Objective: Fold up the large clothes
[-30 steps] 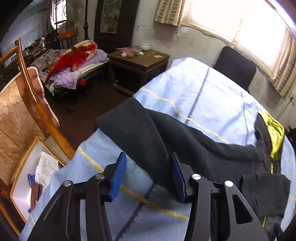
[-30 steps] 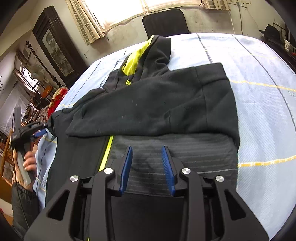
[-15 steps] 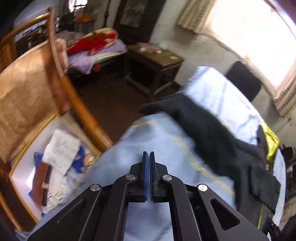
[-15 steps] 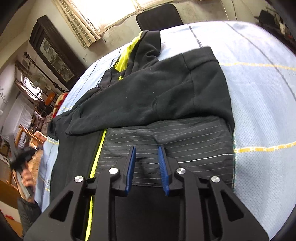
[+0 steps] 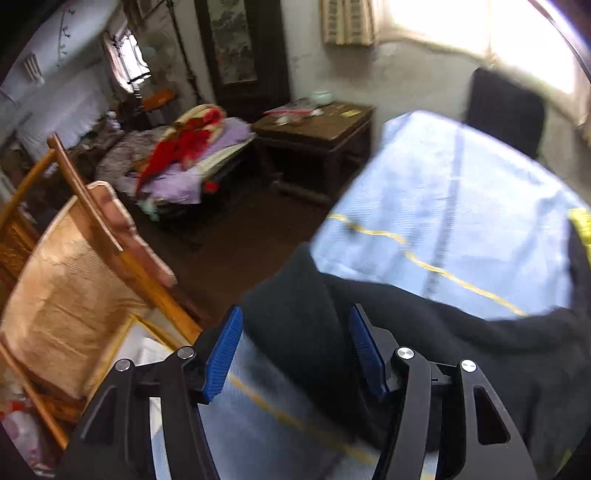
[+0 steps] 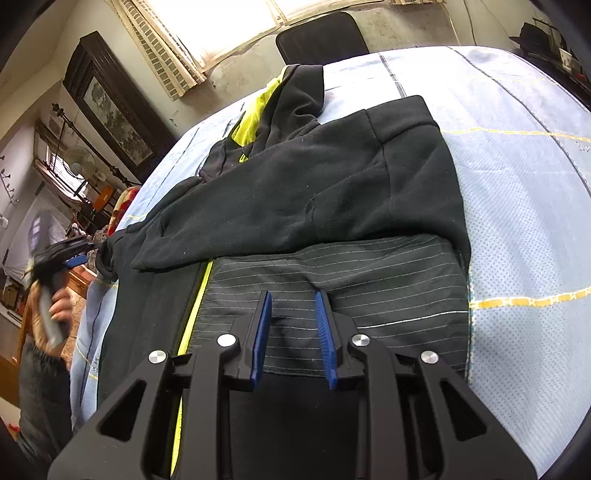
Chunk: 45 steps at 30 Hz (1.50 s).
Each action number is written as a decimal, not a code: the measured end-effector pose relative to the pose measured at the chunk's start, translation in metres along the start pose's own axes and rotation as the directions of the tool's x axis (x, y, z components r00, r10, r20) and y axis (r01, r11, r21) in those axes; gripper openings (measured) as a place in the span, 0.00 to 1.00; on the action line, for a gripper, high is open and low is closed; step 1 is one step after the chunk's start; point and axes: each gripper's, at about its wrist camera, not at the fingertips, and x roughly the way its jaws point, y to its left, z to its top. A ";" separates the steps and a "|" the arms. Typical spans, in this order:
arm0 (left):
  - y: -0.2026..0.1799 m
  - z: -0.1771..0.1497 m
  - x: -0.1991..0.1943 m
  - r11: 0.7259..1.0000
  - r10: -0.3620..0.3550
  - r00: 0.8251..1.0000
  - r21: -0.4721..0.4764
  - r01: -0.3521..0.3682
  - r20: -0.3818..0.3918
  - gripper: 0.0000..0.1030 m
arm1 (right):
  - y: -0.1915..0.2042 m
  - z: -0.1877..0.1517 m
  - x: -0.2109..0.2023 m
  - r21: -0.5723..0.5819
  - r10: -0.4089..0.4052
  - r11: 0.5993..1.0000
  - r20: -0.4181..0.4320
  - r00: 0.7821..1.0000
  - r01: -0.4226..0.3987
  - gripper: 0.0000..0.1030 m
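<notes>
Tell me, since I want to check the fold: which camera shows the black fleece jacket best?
The right wrist view: the black fleece jacket lies nearly whole, sleeve folded across. The left wrist view shows only a blurred sleeve end.

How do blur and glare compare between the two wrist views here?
Left wrist view: motion-smeared across the blue cloth and wooden chair, window blown out white. Right wrist view: sharp on the black jacket, though its window also glares and the other hand-held gripper is blurred.
</notes>
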 end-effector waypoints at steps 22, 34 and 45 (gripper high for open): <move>0.134 -0.138 -0.036 0.771 -0.551 0.833 -0.410 0.488 -0.045 0.17 | -0.007 -0.002 -0.007 0.042 0.038 0.998 -0.006 0.999 -0.037 0.23; 0.055 -0.071 -0.047 0.995 -0.001 0.999 -0.102 -0.003 -0.040 0.60 | -0.008 -0.003 -0.009 0.044 0.051 0.998 -0.010 0.999 -0.051 0.24; 0.092 -0.062 -0.075 0.970 -0.136 0.989 -0.195 0.144 0.055 0.08 | -0.016 0.007 -0.033 0.082 0.044 0.996 0.049 0.998 -0.048 0.23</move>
